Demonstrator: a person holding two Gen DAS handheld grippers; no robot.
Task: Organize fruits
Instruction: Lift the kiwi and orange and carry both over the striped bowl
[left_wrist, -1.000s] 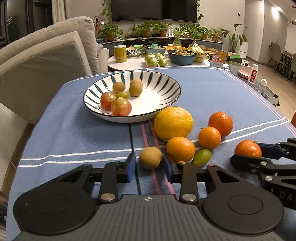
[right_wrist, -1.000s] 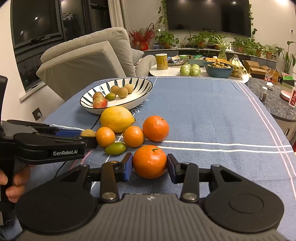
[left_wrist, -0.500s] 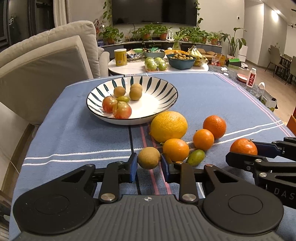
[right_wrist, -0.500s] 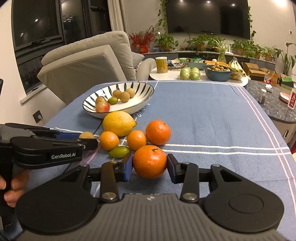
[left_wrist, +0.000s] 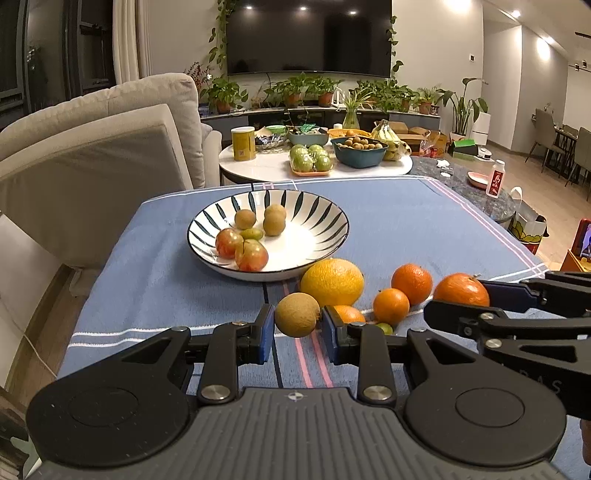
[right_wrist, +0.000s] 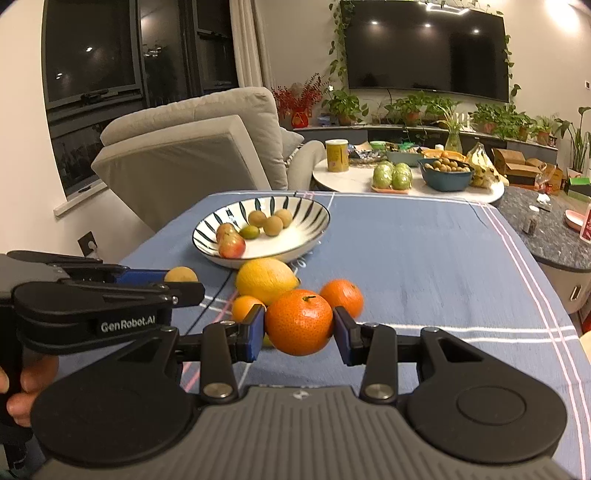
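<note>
**Desk:** What does each gripper hold over the blue-clothed worktop (left_wrist: 424, 221)?

**Photographer:** The left gripper (left_wrist: 297, 325) is clamped on a small round brown fruit (left_wrist: 297, 314), its blue pads pressing both sides, the fruit clear of the cloth. The right gripper (right_wrist: 299, 328) is closed on a mandarin (right_wrist: 299, 322), stem end tilted up and slightly toward the far side. Both grippers point toward the far end of the worktop, angled downward.

**Desk:** And the loose fruit?

**Photographer:** A large yellow citrus (left_wrist: 331, 282) lies just near of the striped bowl (left_wrist: 325, 221), its long axis running left to right. To its right sit two smaller oranges (left_wrist: 412, 284), close together. Another orange (left_wrist: 347, 314) and a small green fruit (left_wrist: 384, 328) are partly hidden behind the left gripper's right finger.

**Desk:** The bowl?

**Photographer:** It stands far and left of the pile, holding two reddish apples (left_wrist: 251, 254), a small green fruit between them and three brown fruits (left_wrist: 274, 224) at the back.

**Desk:** Anyone visible?

**Photographer:** Only fingers (right_wrist: 26, 376) on the left gripper's handle, at the right wrist view's left edge.
</note>
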